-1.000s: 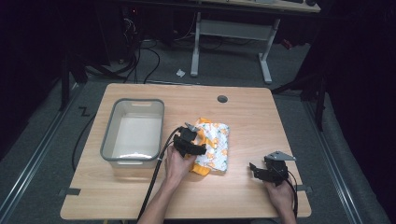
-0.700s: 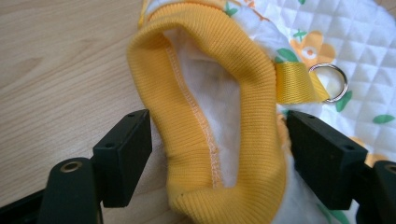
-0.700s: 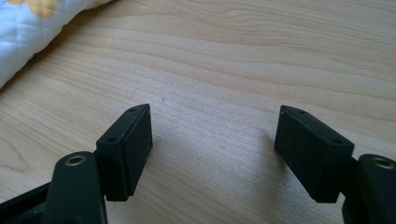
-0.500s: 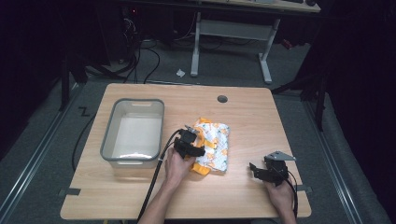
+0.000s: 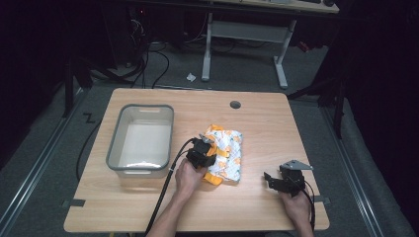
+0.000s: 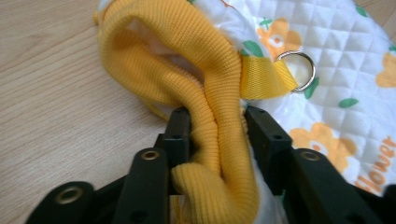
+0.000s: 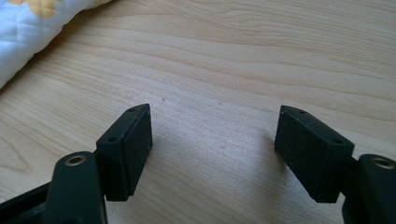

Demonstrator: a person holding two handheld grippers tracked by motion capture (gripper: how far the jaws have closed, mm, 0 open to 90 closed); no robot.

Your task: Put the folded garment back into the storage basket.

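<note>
High view: the wooden tabletop (image 5: 257,123) carries a grey plastic tub (image 5: 142,139) toward 9 o'clock and, just right of it near the centre, a quilted white garment (image 5: 228,153) printed with orange flowers. The left hand-held gripper (image 5: 201,152) sits at the garment's 9 o'clock edge, just beside the tub's right wall, with the person's left hand (image 5: 189,176) behind it at 6 o'clock and its black cable (image 5: 163,197) trailing toward the near edge.

Left gripper view: the jaws have just been closing and now clamp on the garment's yellow ribbed trim (image 6: 219,135), a thick fold of knit squeezed between the two black pads and bulging above and below them. A yellow webbing strap (image 6: 261,77) with a metal D-ring (image 6: 299,70) lies at about 1 o'clock from the pinch, on the quilted fabric. Bare wood shows toward 9 o'clock.

The right hand-held gripper (image 5: 285,181) rests on the tabletop toward 4 o'clock from the garment, apart from it, its grey three-cornered plate (image 5: 295,165) on top and the right hand (image 5: 296,207) behind it. In the right gripper view its jaws stand wide apart over bare wood, nothing between them; a corner of the quilted garment shows at 10 o'clock.
</note>
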